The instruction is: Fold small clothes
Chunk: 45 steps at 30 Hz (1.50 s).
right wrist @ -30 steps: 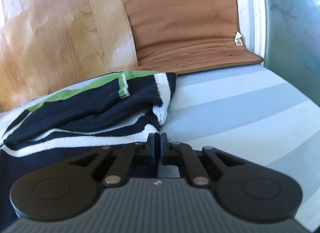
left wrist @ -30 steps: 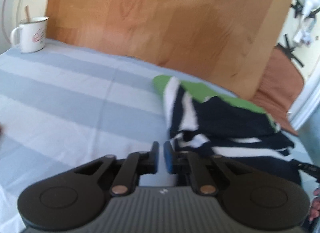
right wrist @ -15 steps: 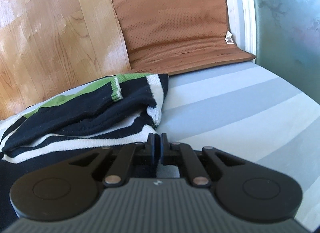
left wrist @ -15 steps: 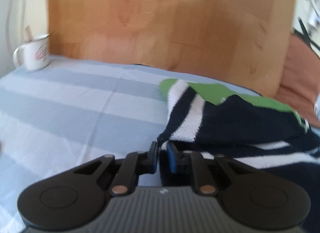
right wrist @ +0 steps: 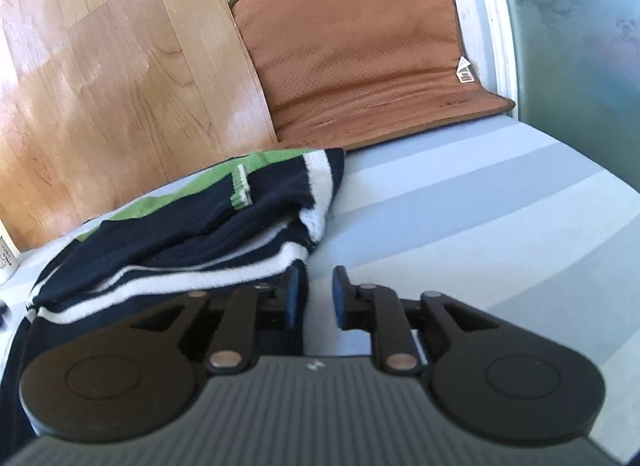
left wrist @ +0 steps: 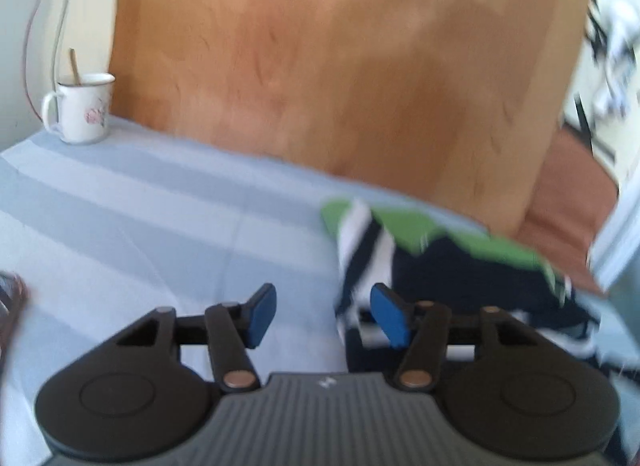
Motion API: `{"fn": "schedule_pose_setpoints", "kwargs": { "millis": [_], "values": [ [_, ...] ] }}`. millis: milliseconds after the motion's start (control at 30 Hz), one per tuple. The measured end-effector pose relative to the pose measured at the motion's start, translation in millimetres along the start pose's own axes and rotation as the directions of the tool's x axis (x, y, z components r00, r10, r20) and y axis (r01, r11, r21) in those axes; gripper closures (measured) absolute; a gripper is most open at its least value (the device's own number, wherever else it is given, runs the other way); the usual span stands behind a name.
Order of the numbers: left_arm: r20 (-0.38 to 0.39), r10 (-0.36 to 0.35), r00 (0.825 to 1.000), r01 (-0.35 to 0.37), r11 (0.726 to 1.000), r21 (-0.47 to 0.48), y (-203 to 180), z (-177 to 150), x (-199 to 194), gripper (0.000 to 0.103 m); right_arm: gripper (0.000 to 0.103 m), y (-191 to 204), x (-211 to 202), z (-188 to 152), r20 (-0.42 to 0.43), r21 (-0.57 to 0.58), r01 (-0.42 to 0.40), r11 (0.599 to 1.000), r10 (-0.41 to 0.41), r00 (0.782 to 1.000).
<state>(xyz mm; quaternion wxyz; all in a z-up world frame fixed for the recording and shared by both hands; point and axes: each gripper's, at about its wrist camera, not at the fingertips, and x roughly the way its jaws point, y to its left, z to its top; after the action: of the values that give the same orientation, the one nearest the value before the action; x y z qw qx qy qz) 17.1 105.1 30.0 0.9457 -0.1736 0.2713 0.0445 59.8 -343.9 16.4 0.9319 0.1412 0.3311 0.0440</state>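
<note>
Both hand-held grippers stand released, the left hand-held gripper (left wrist: 323, 312) and the right hand-held gripper (right wrist: 314, 296) flanking the near hem of the striped sweater (right wrist: 192, 234), which lies folded on the striped bed sheet (right wrist: 460, 201). With nothing pinning it, the bulky knit could spring open or be snagged by a fingertip pulling away. No writing is legible; the mug (left wrist: 82, 107) shows only a reddish print.

We are looking at a home, likely a living space: a blue-striped cloth (left wrist: 132, 201) is covering the surface, a flowered enamel mug (left wrist: 82, 107) is sitting at its far corner, and a wooden board (right wrist: 112, 65) and brown padded mat (right wrist: 360, 53) are leaning against the wall.
</note>
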Motion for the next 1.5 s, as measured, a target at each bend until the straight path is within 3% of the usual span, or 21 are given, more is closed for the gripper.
{"fn": "schedule_pose_setpoints", "kwargs": {
  "millis": [67, 267, 300, 367, 400, 500, 567, 633, 700, 800, 833, 933, 1033, 1133, 1233, 1300, 1367, 1500],
  "values": [
    [-0.001, 0.026, 1.000, -0.026, 0.999, 0.020, -3, 23, 12, 0.049, 0.073, -8, -1, -3, 0.027, 0.039, -0.040, 0.998, 0.039, 0.999],
    [-0.051, 0.077, 0.996, -0.060, 0.961, 0.270, -56, 47, 86, 0.052, 0.075, -25, 0, -3, 0.045, 0.144, -0.115, 0.983, 0.109, 0.993],
    [-0.071, 0.073, 0.995, -0.050, 0.955, 0.294, -63, 45, 99, 0.056, 0.075, -24, 0, -2, 0.044, 0.140, -0.115, 0.983, 0.110, 0.993],
    [-0.078, 0.110, 0.991, -0.075, 0.931, 0.358, -74, 34, 121, 0.088, 0.075, -26, 1, -1, 0.044, 0.138, -0.120, 0.983, 0.115, 0.992],
    [-0.067, 0.146, 0.987, -0.110, 0.920, 0.375, -75, 28, 128, 0.092, 0.075, -27, 1, -1, 0.044, 0.142, -0.125, 0.982, 0.120, 0.992],
    [-0.020, 0.167, 0.986, -0.154, 0.941, 0.301, -57, 24, 126, 0.094, 0.075, -29, 1, 0, 0.045, 0.149, -0.133, 0.980, 0.128, 0.991],
    [0.003, 0.222, 0.975, -0.218, 0.954, 0.205, -41, 25, 123, 0.094, 0.075, -30, 2, 0, 0.044, 0.147, -0.135, 0.980, 0.129, 0.991],
    [-0.010, 0.214, 0.977, -0.212, 0.971, 0.106, -26, 25, 121, 0.094, 0.075, -31, 3, 0, 0.044, 0.146, -0.135, 0.980, 0.129, 0.991],
    [-0.012, 0.219, 0.976, -0.215, 0.964, 0.157, -33, 24, 124, 0.091, 0.075, -31, 4, 1, 0.042, 0.142, -0.134, 0.981, 0.129, 0.991],
    [-0.018, 0.240, 0.971, -0.228, 0.940, 0.252, -48, 21, 126, 0.070, 0.075, -34, 4, 2, 0.041, 0.143, -0.139, 0.980, 0.135, 0.990],
    [-0.021, 0.245, 0.969, -0.233, 0.941, 0.244, -46, 21, 122, 0.064, 0.075, -35, 4, 3, 0.041, 0.144, -0.143, 0.979, 0.138, 0.990],
    [-0.003, 0.258, 0.966, -0.255, 0.959, 0.125, -33, 20, 95, 0.060, 0.075, -37, 4, 2, 0.042, 0.150, -0.147, 0.978, 0.142, 0.989],
    [0.022, 0.195, 0.981, -0.196, 0.976, 0.093, -27, 12, 58, 0.060, 0.074, -34, 4, 1, 0.042, 0.148, -0.144, 0.978, 0.140, 0.989],
    [0.007, 0.124, 0.992, -0.123, 0.974, 0.189, -37, -3, 24, 0.057, 0.074, -35, 3, 2, 0.035, 0.156, -0.152, 0.976, 0.148, 0.988],
    [-0.073, 0.008, 0.997, 0.014, 0.957, 0.289, -37, -29, -20, 0.049, 0.071, -37, -14, -3, -0.009, 0.154, -0.192, 0.969, 0.196, 0.981],
    [-0.162, -0.098, 0.982, 0.141, 0.949, 0.283, -23, -48, -49, 0.048, 0.070, -42, -33, -16, -0.059, 0.170, -0.303, 0.938, 0.316, 0.947],
    [-0.253, -0.190, 0.949, 0.250, 0.940, 0.232, -4, -67, -71, 0.048, 0.069, -46, -55, -32, -0.112, 0.175, -0.372, 0.912, 0.394, 0.912],
    [-0.341, -0.285, 0.896, 0.338, 0.935, 0.105, 18, -104, -115, 0.049, 0.069, -72, -101, -66, -0.132, 0.236, -0.434, 0.869, 0.471, 0.872]
  ]
}}
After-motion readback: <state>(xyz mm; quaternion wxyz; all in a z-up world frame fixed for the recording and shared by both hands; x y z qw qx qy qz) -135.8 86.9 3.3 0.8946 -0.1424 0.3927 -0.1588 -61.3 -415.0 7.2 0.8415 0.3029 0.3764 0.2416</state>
